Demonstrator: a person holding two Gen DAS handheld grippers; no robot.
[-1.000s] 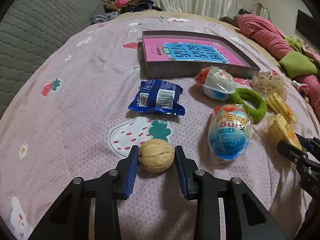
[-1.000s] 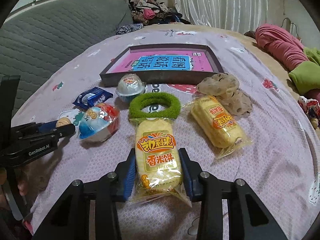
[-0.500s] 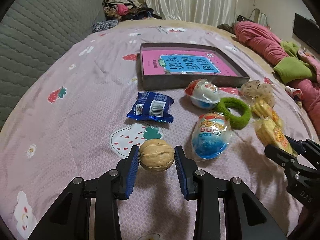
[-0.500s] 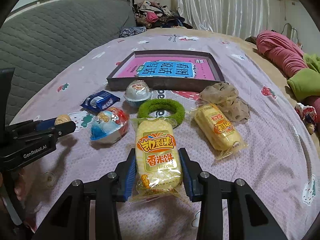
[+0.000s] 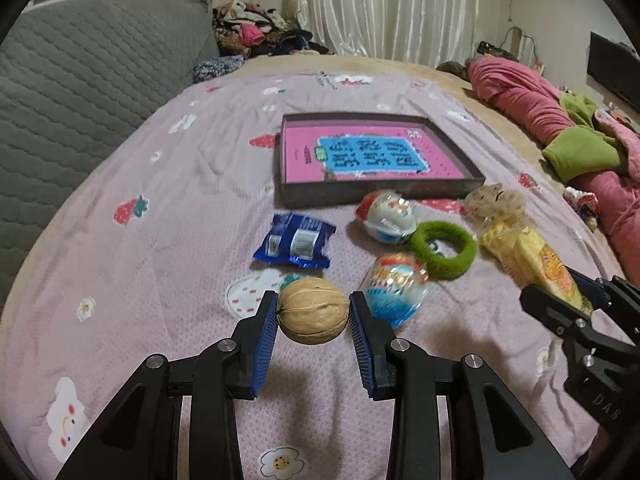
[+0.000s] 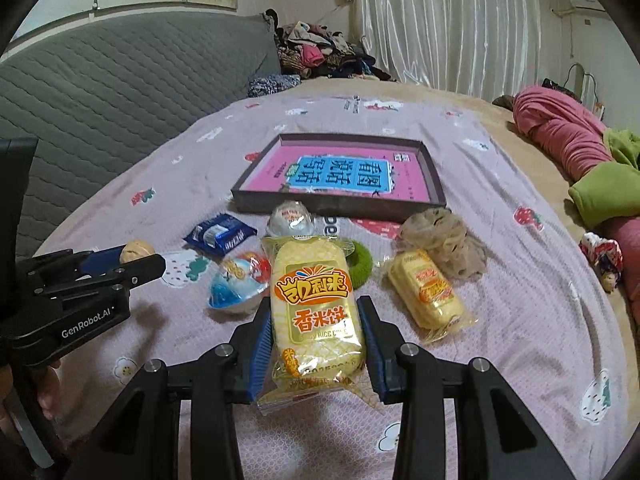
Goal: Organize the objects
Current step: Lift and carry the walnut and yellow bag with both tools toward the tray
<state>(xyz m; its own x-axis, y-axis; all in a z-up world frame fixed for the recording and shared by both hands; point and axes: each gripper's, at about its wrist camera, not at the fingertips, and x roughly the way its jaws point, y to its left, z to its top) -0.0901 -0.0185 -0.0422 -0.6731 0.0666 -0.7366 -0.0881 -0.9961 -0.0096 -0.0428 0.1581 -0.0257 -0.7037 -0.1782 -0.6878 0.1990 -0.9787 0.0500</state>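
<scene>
My left gripper is shut on a tan walnut and holds it above the bedspread. My right gripper is shut on a yellow rice-cake packet, lifted off the bed; it shows in the left wrist view too. A dark shallow tray with a pink book inside lies ahead, also in the right wrist view. Before the tray lie a blue snack packet, two wrapped toy eggs, a green hair ring, a beige scrunchie and a second yellow packet.
The bed has a lilac strawberry-print sheet. A grey quilted headboard stands at the left. Pink and green bedding is piled at the right. Clothes are heaped at the far end.
Both grippers have risen and drawn back from the bed with the walnut and the rice-cake packet held; the objects on the sheet look farther below.
</scene>
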